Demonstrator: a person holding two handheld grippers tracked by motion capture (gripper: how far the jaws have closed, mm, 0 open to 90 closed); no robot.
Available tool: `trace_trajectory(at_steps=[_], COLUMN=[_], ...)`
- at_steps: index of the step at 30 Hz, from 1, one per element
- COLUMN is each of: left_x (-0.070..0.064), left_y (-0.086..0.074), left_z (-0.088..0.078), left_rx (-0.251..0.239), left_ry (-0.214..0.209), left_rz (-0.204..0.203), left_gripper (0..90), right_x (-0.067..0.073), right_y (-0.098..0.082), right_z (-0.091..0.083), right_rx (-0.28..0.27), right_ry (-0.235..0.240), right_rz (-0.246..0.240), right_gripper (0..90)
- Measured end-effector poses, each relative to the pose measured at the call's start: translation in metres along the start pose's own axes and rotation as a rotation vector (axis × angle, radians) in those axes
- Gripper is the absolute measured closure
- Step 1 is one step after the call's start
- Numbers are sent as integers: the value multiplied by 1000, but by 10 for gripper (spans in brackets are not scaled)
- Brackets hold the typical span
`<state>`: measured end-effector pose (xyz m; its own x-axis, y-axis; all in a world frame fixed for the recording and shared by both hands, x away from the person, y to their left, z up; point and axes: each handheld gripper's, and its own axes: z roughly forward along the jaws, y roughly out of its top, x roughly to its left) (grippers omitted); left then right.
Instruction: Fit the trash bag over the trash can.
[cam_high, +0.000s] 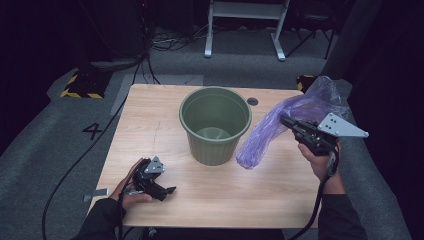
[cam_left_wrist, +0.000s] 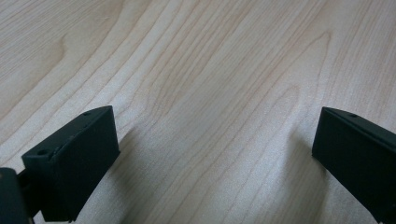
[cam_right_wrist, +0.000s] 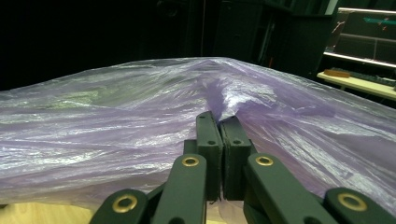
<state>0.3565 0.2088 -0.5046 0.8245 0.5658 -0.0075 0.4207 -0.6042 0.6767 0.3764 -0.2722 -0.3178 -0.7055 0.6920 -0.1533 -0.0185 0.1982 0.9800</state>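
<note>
1. Light wooden table (cam_high: 165, 120): fills the centre of the high view and carries everything below.
2. Round dark-green plastic bin (cam_high: 215, 125): stands upright at the centre of the frame, mouth open. No liner is fitted; only its bare inner wall and floor are seen.
3. Thin translucent purple plastic bag (cam_high: 280, 127): held up at centre right of the frame, draped from upper right down to a bunched end at the table just beside the bin. It is outside the bin.
4. Right gripper (cam_high: 287, 121): at right of the frame, its fingers (cam_right_wrist: 208, 135) pressed together on a fold of the purple film.
5. Left gripper (cam_high: 170, 190): at lower left, resting low on the table, well apart from bin and bag. In the left gripper view its fingers (cam_left_wrist: 74, 158) stand wide apart with nothing between them.
6. Assessment: lining the bin appears barely begun. Bag is lifted; opening its mouth and seating it over the rim remain.
</note>
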Motion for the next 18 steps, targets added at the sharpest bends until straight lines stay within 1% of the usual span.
trace_trajectory(at_steps=[3, 5, 6, 8, 9, 10, 11, 12, 13, 14, 16, 18], left_x=[0, 0, 0, 0, 0, 0, 0, 0, 0, 0, 0, 1], left_y=[2, 2, 2, 3, 3, 4, 4, 4, 5, 5, 6, 6], left_z=[0, -2, -3, -6, -6, -8, -9, -10, -11, -12, -15, -16], left_rx=[12, 8, 0, -18, -20, -31, -40, -42, -48, -56, -65, -73], left_ry=[0, 7, 4, -1, -3, 5, 5, 4, 7, 10, 42, 76], left_rz=[3, -4, -1, 8, 10, 10, 9, 10, 6, 7, 22, 19], left_gripper=[3, 32, 69, 200, 209, 164, 150, 188, 191, 152, 178, 159], right_x=[-3, -4, -5, -5, -6, -6, -6, -7, -7, -8, -8, -9], right_y=[2, 4, 6, 8, 9, 9, 11, 11, 12, 13, 15, 16], right_z=[2, 5, 7, 9, 10, 11, 12, 13, 14, 16, 20, 24], right_rx=[-10, -14, -14, -13, -15, -17, -21, -22, -24, -27, -37, -35], right_ry=[-3, -5, -11, -16, -21, -24, -31, -36, -41, -48, -66, -86], right_rz=[11, 15, 6, 4, 1, 2, 5, 6, 6, 12, 23, 20], right_gripper=[885, 885, 884, 885, 884, 885, 884, 884, 885, 884, 884, 885])
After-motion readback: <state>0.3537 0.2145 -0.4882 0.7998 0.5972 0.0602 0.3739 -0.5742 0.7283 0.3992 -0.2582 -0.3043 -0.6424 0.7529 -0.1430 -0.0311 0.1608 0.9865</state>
